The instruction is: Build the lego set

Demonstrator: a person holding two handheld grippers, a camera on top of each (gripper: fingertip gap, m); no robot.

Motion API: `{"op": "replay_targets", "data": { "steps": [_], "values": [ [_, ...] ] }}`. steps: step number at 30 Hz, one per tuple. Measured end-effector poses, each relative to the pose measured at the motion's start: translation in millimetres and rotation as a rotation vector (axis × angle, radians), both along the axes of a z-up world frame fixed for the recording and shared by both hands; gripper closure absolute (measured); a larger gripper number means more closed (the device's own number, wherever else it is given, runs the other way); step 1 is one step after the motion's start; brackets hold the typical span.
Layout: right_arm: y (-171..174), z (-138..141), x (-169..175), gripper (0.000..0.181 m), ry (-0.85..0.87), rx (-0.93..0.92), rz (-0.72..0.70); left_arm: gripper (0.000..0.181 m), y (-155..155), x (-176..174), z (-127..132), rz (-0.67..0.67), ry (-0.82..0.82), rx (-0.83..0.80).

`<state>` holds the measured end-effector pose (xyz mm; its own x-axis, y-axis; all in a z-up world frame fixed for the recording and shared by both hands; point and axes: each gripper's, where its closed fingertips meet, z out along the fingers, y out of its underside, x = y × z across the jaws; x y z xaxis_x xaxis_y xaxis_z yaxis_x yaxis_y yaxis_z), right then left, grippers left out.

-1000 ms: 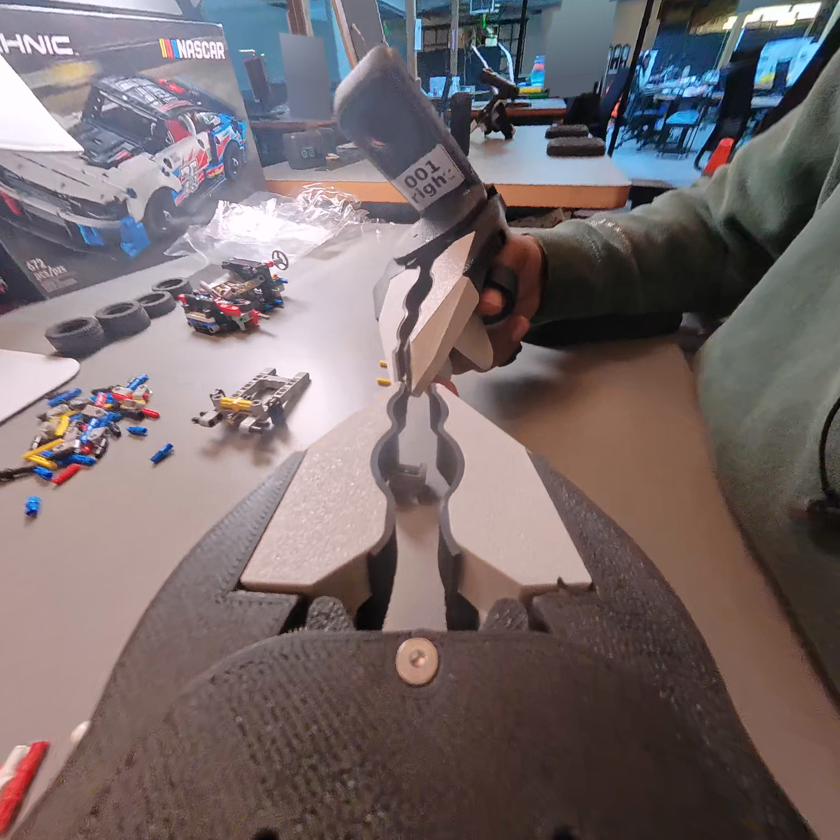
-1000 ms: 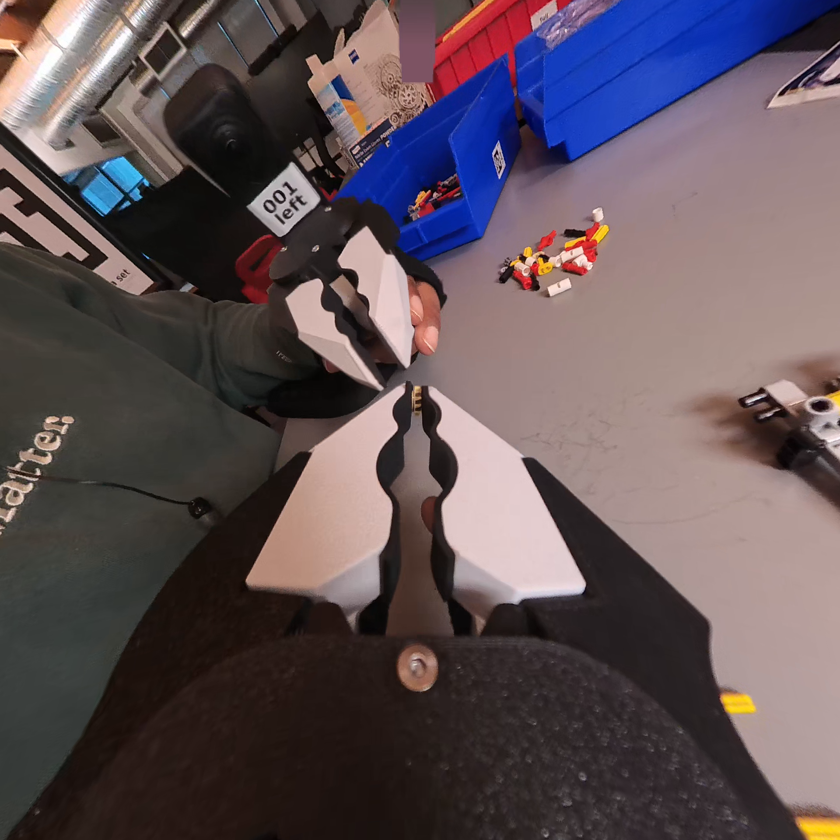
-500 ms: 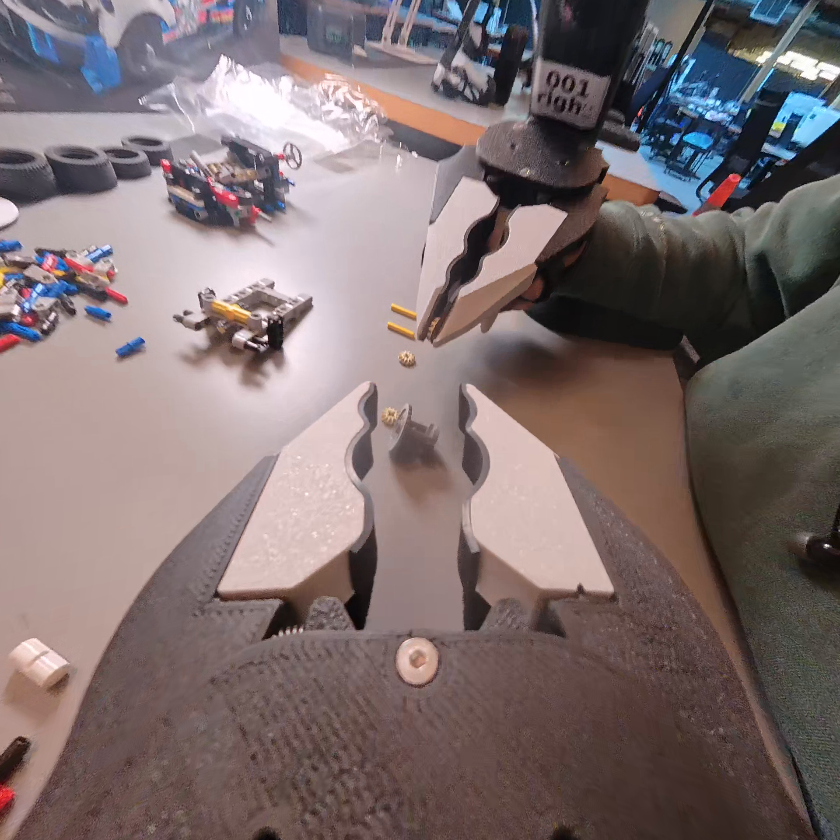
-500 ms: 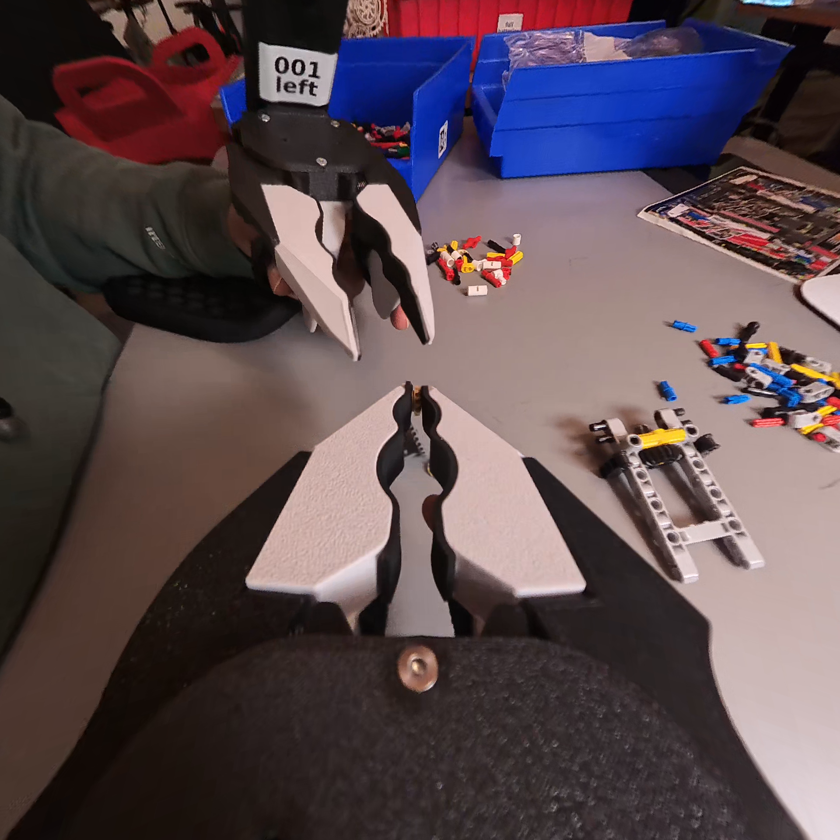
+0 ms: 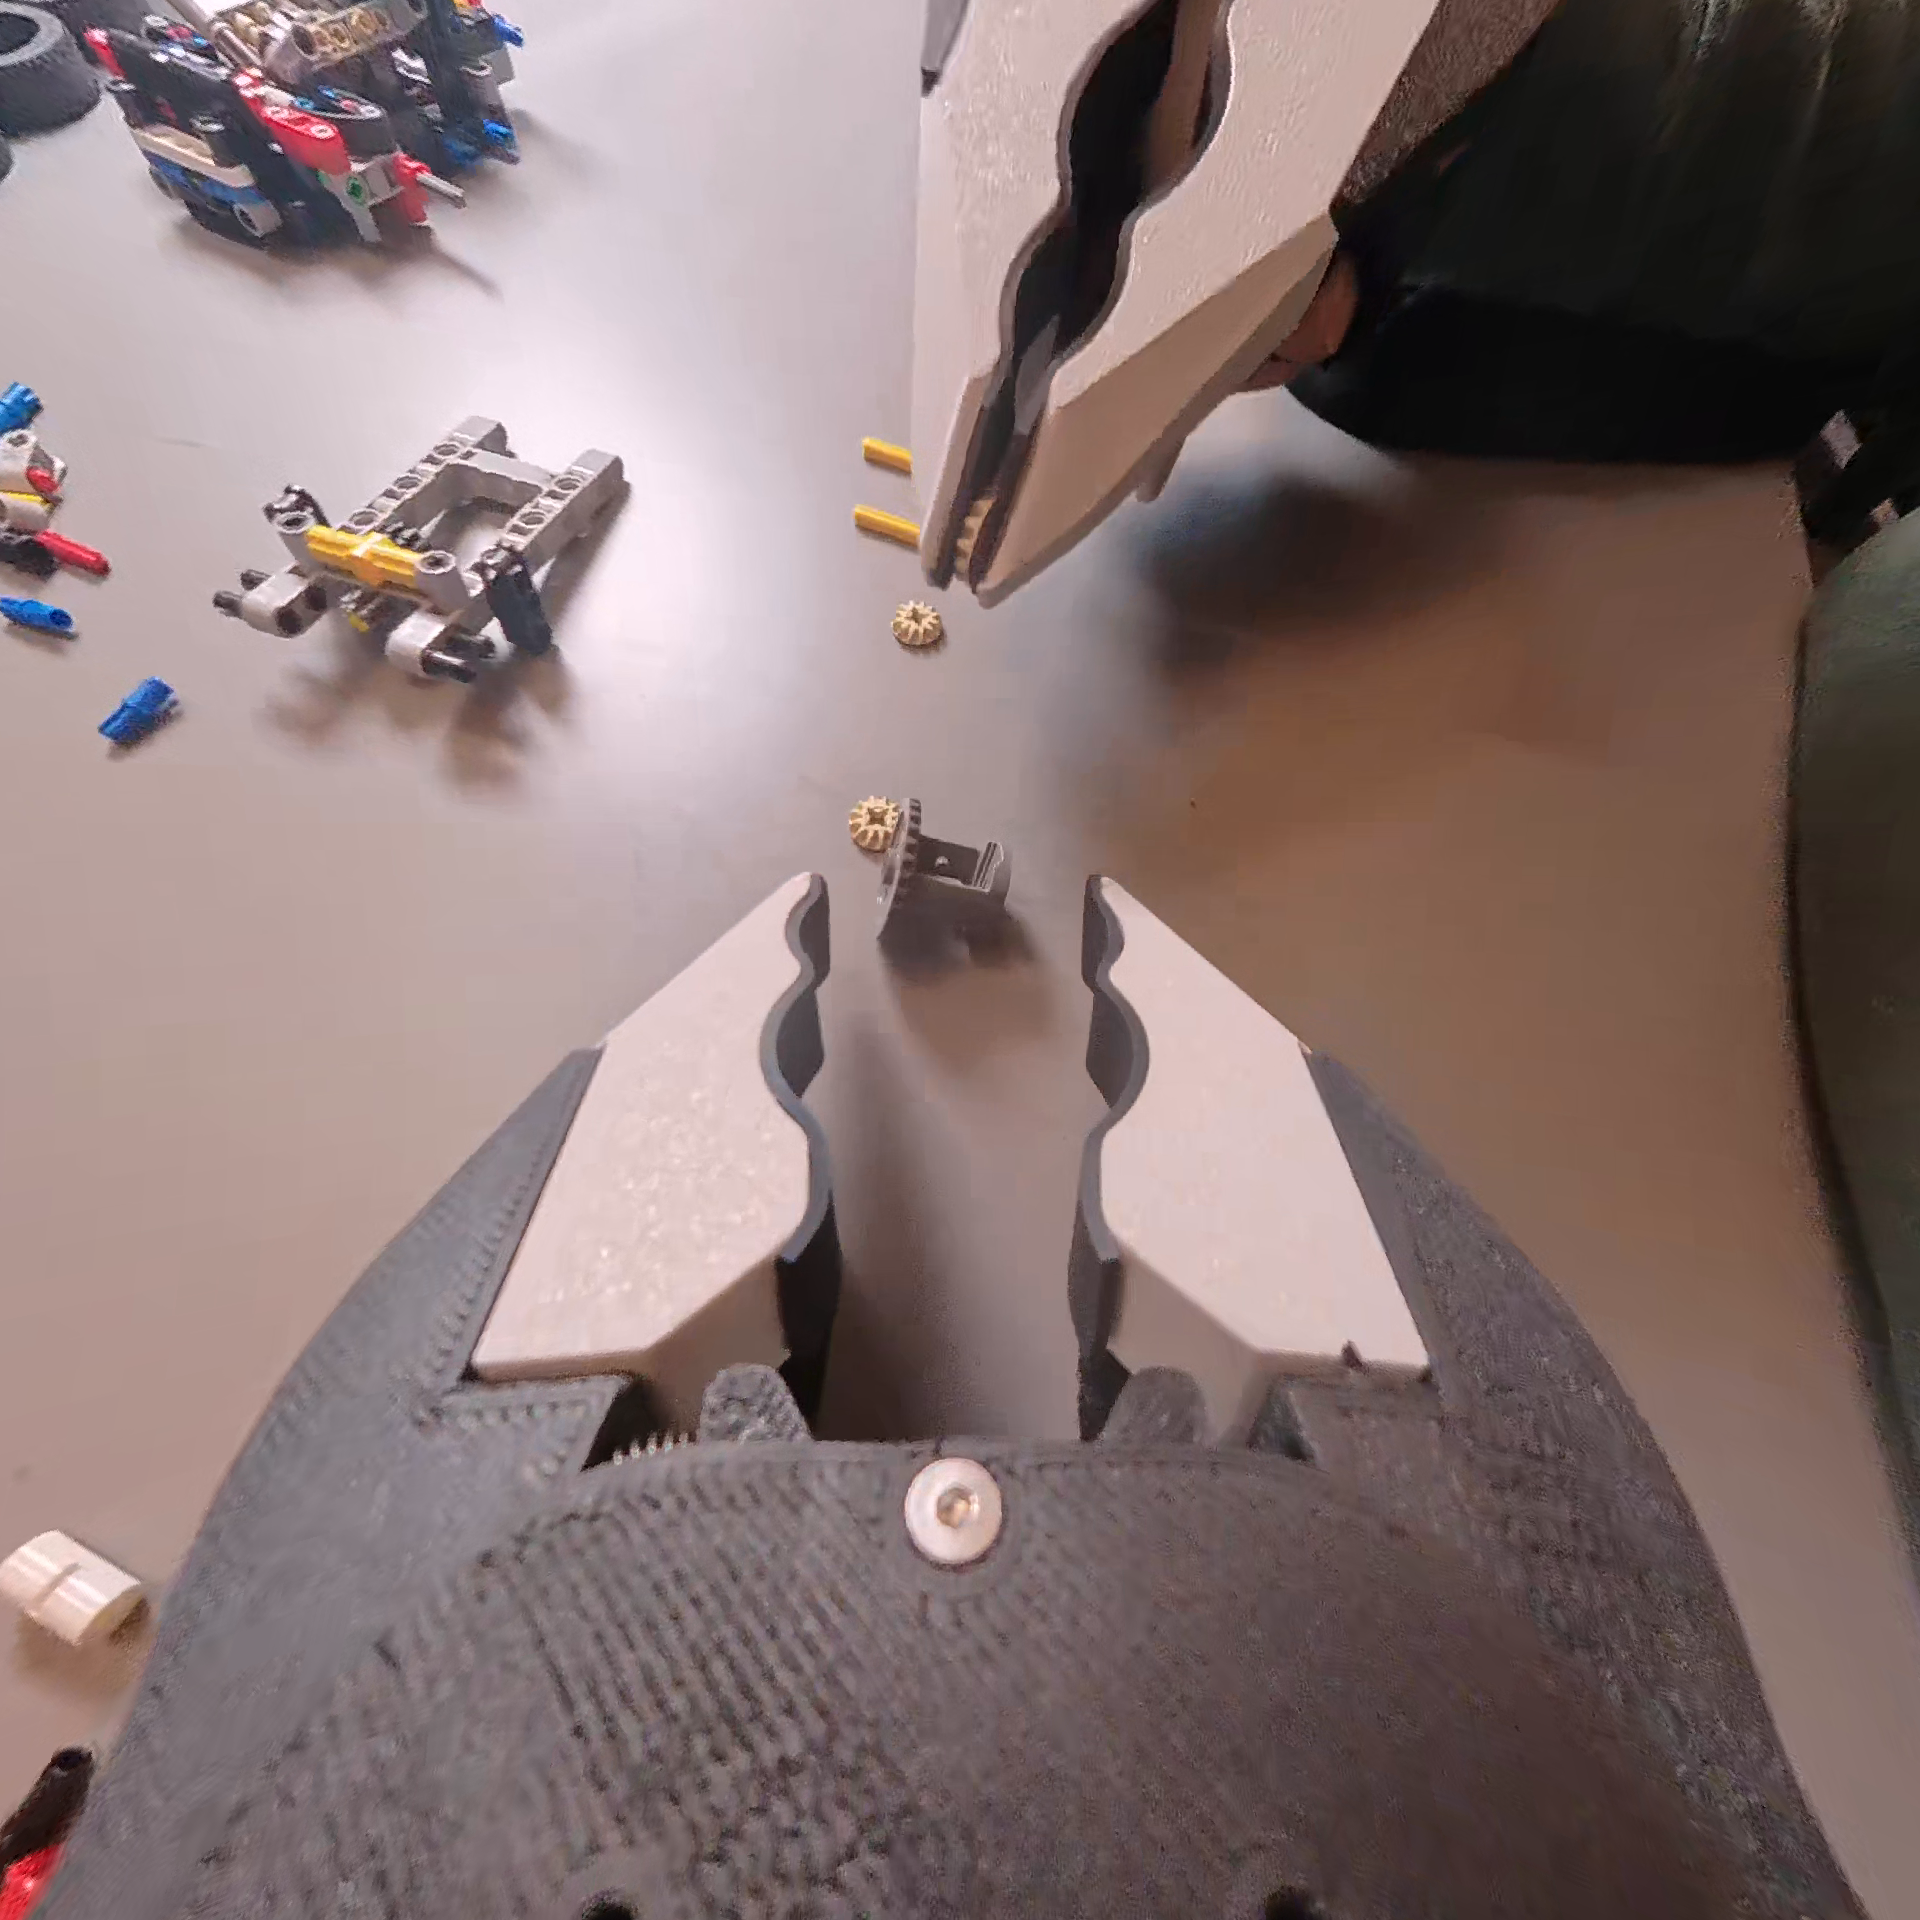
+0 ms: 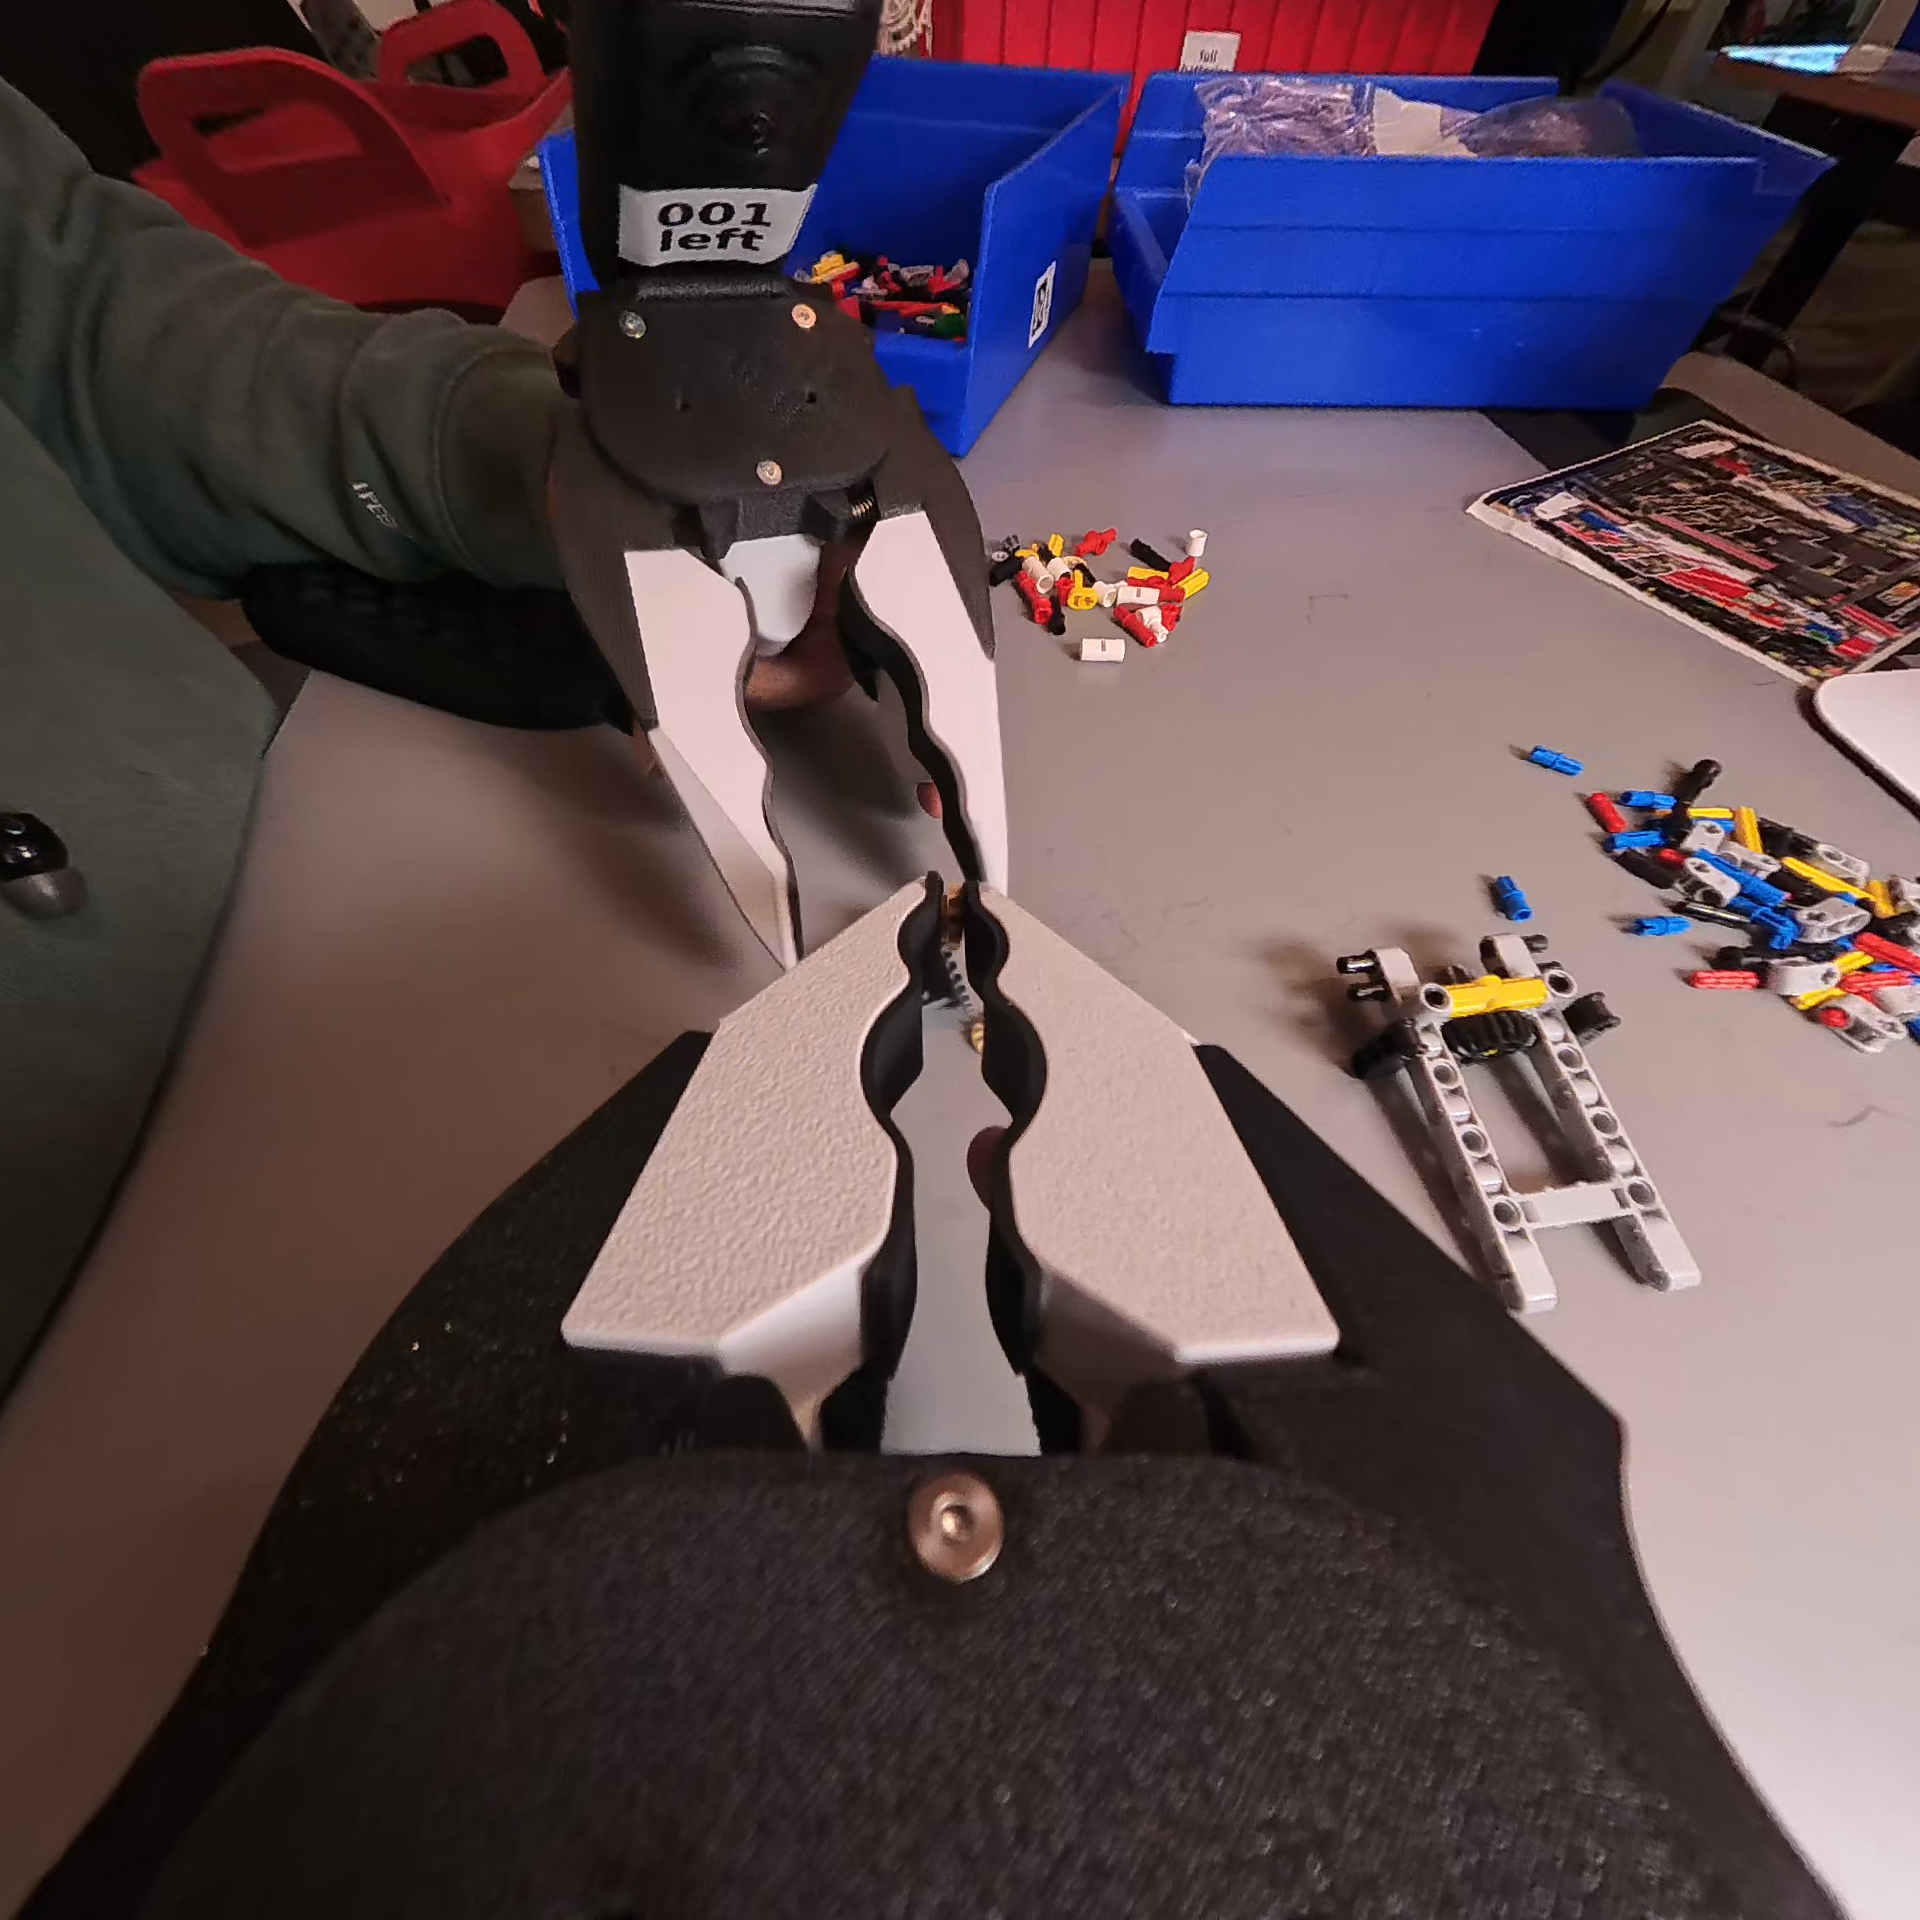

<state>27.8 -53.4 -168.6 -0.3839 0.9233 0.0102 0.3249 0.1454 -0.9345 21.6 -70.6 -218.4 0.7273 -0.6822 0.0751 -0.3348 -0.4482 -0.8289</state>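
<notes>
My left gripper (image 5: 956, 899) is open and empty, low over the table. A dark grey gear housing (image 5: 940, 873) lies on the table just ahead of its fingertips, with a tan gear (image 5: 873, 824) touching its toothed end. My right gripper (image 5: 961, 582) hangs tips-down beyond it, shut on a small tan gear (image 5: 971, 540). Another tan gear (image 5: 917, 624) lies under those tips. In the right wrist view my right gripper (image 6: 951, 899) is shut on the tan gear (image 6: 948, 906), and the open left gripper (image 6: 878, 883) faces it.
Two yellow pins (image 5: 886, 523) lie by the right gripper. A grey frame assembly (image 5: 436, 540) (image 6: 1527, 1132) and a car chassis (image 5: 301, 114) sit to the left. Loose part piles (image 6: 1787, 904) (image 6: 1101, 587), blue bins (image 6: 1455, 260) and a booklet (image 6: 1714, 551) stand beyond. The left gripper's tips are roughly 6 centimeters from the right gripper's.
My left gripper opened and let go of the dark grey housing, which now lies on the table. Both grippers came down close to the table; the right stayed shut on its gear.
</notes>
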Motion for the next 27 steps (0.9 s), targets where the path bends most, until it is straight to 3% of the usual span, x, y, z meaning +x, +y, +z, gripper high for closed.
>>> {"op": "replay_targets", "data": {
  "steps": [7,11,21,27],
  "values": [
    [1,-4,-2,0.179,-0.01,-0.017,-0.008,0.176,-3,4,-11,-0.039,0.138,0.031],
    [3,-4,-2,0.179,-0.01,-0.019,-0.021,0.179,-4,1,-9,-0.026,0.131,0.037],
    [10,-3,-1,0.179,-0.011,-0.004,-0.048,0.157,0,-12,6,0.041,0.006,0.04],
    [11,-4,-2,0.179,-0.017,-0.004,-0.052,0.136,-5,-4,7,0.001,-0.062,-0.001]
  ]
}}
